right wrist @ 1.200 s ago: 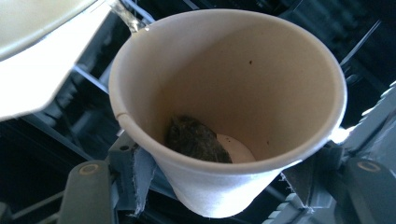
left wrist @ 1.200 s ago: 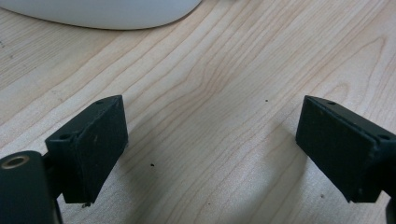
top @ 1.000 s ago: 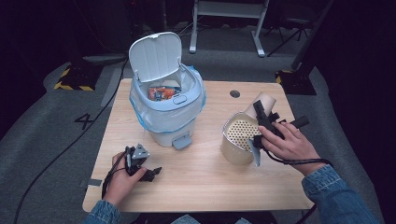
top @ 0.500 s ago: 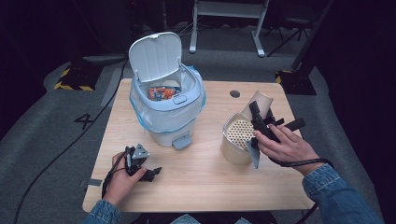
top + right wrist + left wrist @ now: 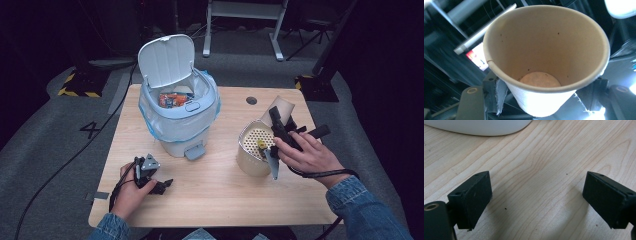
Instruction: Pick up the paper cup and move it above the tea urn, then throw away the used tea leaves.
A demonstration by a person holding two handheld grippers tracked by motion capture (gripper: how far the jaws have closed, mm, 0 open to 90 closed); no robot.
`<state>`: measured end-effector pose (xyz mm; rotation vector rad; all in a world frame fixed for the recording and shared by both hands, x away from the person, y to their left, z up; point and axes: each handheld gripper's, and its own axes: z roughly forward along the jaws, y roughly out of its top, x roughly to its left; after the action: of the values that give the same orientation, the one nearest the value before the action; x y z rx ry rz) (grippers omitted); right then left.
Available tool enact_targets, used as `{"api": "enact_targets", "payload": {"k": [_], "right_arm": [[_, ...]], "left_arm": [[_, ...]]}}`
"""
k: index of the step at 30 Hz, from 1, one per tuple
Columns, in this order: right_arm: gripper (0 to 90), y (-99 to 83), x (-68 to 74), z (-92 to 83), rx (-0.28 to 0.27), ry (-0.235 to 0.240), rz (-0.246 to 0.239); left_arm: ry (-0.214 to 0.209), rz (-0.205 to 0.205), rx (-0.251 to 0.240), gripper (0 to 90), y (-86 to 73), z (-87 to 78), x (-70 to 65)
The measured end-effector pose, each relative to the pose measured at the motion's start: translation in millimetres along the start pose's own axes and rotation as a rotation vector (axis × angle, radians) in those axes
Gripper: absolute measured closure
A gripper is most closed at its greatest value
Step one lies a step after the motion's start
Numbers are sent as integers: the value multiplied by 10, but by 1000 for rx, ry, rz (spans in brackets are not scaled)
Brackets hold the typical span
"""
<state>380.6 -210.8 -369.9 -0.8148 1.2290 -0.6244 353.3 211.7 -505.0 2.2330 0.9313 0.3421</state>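
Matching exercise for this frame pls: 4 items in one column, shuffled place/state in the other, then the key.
1. paper cup
2. pedal bin
3. left gripper
4. perforated container

A. jaws wide apart over bare wood
B. lid up, blue liner, wrappers inside
C. clamped in the right gripper, tilted, nothing in it but a few specks
D. stands on the table beside the right hand

Pairs: 1-C, 2-B, 3-A, 4-D
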Motion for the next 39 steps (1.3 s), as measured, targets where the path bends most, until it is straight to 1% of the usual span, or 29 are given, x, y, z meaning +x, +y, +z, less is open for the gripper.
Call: {"api": "enact_targets", "payload": {"k": [2, 3, 4, 5, 6, 7, 8, 9, 10, 11, 12, 13, 15, 16, 18, 19, 20, 21, 23, 24, 25, 26, 28, 30, 31, 33, 35, 37, 39], "right_arm": [[332, -49, -1, 5, -34, 34, 134], [330, -92, -11, 8, -54, 62, 233], [328, -120, -18, 13, -61, 72, 267], [326, -151, -21, 23, -74, 85, 313], [325, -195, -25, 34, -97, 111, 389], [324, -223, -24, 41, -113, 127, 449], [323, -263, -23, 50, -135, 157, 535], [321, -315, -19, 57, -160, 193, 639], [321, -356, -12, 66, -180, 219, 726], [319, -395, 1, 80, -203, 244, 807], [319, -421, 12, 93, -222, 263, 867], [318, -462, 31, 116, -256, 293, 957], [317, -519, 70, 149, -303, 348, 1092], [317, -535, 88, 153, -316, 373, 1146], [317, -579, 139, 174, -350, 428, 1283], [317, -606, 172, 187, -371, 458, 1366], [317, -623, 196, 193, -387, 488, 1432], [317, -641, 218, 200, -407, 518, 1496], [317, -675, 263, 210, -448, 559, 1613], [317, -690, 284, 216, -471, 586, 1663], [317, -702, 308, 217, -496, 623, 1734], [317, -708, 323, 217, -512, 642, 1777], [317, -722, 357, 215, -553, 693, 1888], [316, -732, 381, 209, -578, 751, 1973], [316, -737, 389, 204, -584, 787, 2010], [316, -745, 401, 194, -600, 843, 2067], [315, -761, 422, 181, -617, 930, 2150], [314, -771, 438, 168, -646, 973, 2187], [315, -774, 439, 148, -652, 990, 2186]], "left_arm": [[0, 0, 0, 93, 0, 0, 0], [0, 0, 0, 93, 0, 0, 0], [0, 0, 0, 93, 0, 0, 0], [0, 0, 0, 92, 0, 0, 0], [0, 0, 0, 92, 0, 0, 0], [0, 0, 0, 92, 0, 0, 0], [0, 0, 0, 92, 0, 0, 0], [0, 0, 0, 92, 0, 0, 0], [0, 0, 0, 92, 0, 0, 0], [0, 0, 0, 93, 0, 0, 0], [0, 0, 0, 92, 0, 0, 0], [0, 0, 0, 93, 0, 0, 0], [0, 0, 0, 92, 0, 0, 0], [0, 0, 0, 93, 0, 0, 0], [1, 0, 0, 92, 0, 0, -1], [1, 0, 0, 93, 0, 0, -1], [0, 0, 0, 92, 0, 0, 0], [1, 0, 0, 92, 0, 0, 0], [1, 0, 0, 92, 0, 0, 0], [0, 0, 0, 92, 0, 0, 0], [0, 0, 0, 92, 0, 0, 0], [0, 0, 0, 92, 0, 0, 0], [0, 0, 0, 92, 0, 0, 0], [0, 0, 0, 92, 0, 0, 0], [0, 0, 0, 92, 0, 0, 0], [0, 0, 0, 92, 0, 0, 0], [0, 0, 0, 92, 0, 0, 0], [0, 0, 0, 92, 0, 0, 0], [0, 0, 0, 92, 0, 0, 0]]}}
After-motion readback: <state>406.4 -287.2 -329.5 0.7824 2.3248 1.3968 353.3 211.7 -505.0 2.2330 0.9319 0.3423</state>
